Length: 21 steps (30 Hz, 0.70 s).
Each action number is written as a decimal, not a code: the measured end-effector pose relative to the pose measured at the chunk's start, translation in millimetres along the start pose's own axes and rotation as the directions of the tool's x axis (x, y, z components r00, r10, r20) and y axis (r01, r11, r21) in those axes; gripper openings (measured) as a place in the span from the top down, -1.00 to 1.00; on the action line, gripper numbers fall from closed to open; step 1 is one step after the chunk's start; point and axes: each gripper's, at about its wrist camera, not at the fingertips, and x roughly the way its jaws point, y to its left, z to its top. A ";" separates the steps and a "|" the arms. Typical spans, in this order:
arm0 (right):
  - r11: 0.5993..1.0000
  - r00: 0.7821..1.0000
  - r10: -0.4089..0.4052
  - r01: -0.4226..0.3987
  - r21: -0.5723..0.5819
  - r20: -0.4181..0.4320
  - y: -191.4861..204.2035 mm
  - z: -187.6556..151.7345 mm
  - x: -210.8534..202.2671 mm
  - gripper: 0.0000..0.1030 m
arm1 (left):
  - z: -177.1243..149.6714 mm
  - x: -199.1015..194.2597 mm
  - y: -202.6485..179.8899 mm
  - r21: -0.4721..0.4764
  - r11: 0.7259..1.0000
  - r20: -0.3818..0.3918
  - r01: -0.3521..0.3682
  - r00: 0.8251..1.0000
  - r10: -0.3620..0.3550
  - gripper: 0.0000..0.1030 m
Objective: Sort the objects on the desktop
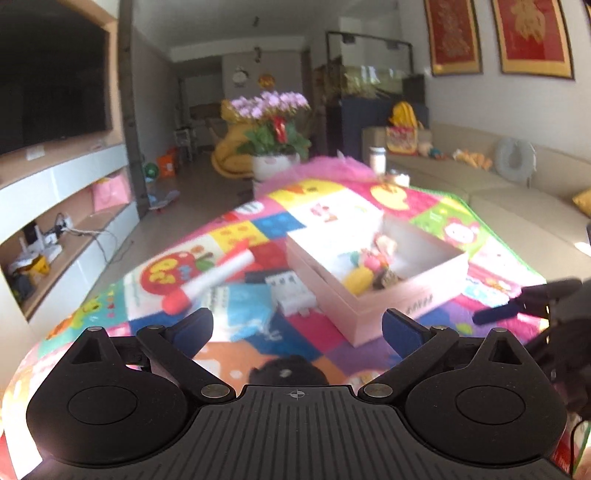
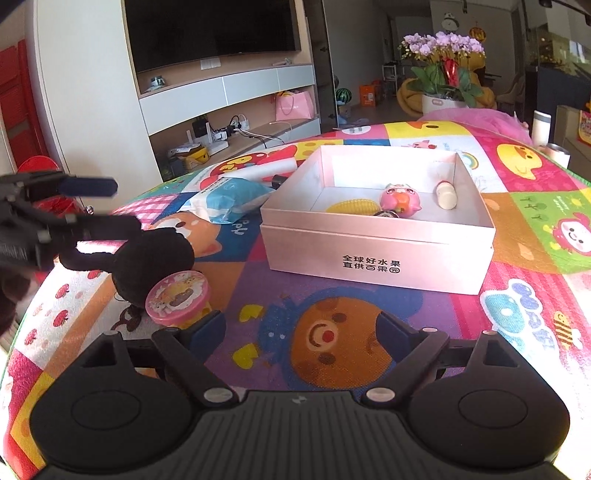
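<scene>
A pink cardboard box (image 2: 376, 254) is seen open on a table covered by a bright cartoon-patterned mat (image 2: 332, 306); inside it lie a pink round toy (image 2: 400, 201), a yellow corn-shaped toy (image 2: 351, 206), a small cream bottle-shaped piece (image 2: 446, 194) and a dark item that is mostly hidden behind the front wall; just left of the box a blue-and-white packet (image 2: 229, 199) rests on the mat, and behind it a white roll with red ends (image 1: 210, 280) is laid; a small white ribbed item (image 1: 291, 295) is seen beside the box in the left wrist view, blurred.

Nearer the front left edge a black fuzzy object (image 2: 155, 258) sits on the mat, and a round pink tin (image 2: 177, 297) lies touching it.

The right gripper (image 2: 306, 332) is held low over the mat before the box, its jaws apart with nothing between them; the left gripper (image 1: 297, 326) is likewise held with jaws spread wide and empty, above the black fuzzy object; in the right wrist view it appears at the left edge, blurred.

A potted purple orchid (image 2: 441, 66) and a television (image 2: 210, 29) are seen beyond the table.
</scene>
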 end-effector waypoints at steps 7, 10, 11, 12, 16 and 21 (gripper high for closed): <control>0.995 0.999 0.037 -0.037 -0.090 -0.009 21.9 2.4 8.9 -0.80 | -36.1 -15.3 -4.2 0.075 0.995 -0.090 -0.069 0.993 0.076 -0.99; 0.983 0.996 0.088 -0.087 -0.163 0.000 40.0 6.2 14.0 -0.80 | -61.9 -11.3 -13.0 0.097 0.991 -0.155 -0.092 0.982 0.106 -1.00; 0.976 0.994 0.110 -0.108 -0.188 0.001 46.7 7.3 16.6 -0.80 | -68.9 -9.5 -13.3 0.081 0.993 -0.182 -0.089 0.978 0.103 -1.00; 0.969 0.991 0.132 -0.129 -0.210 -0.002 53.2 8.5 19.5 -0.78 | -74.0 -7.2 -13.4 0.064 0.994 -0.203 -0.084 0.974 0.095 -1.00; 0.951 0.982 0.186 -0.189 -0.246 -0.035 72.1 12.0 38.7 -0.53 | -90.0 3.5 -18.5 0.042 0.996 -0.255 -0.085 0.963 0.093 -1.00; 0.962 0.988 0.148 -0.155 -0.225 -0.047 67.6 10.5 43.3 -0.08 | -85.8 14.9 -22.7 0.007 0.993 -0.244 -0.115 0.963 0.114 -1.00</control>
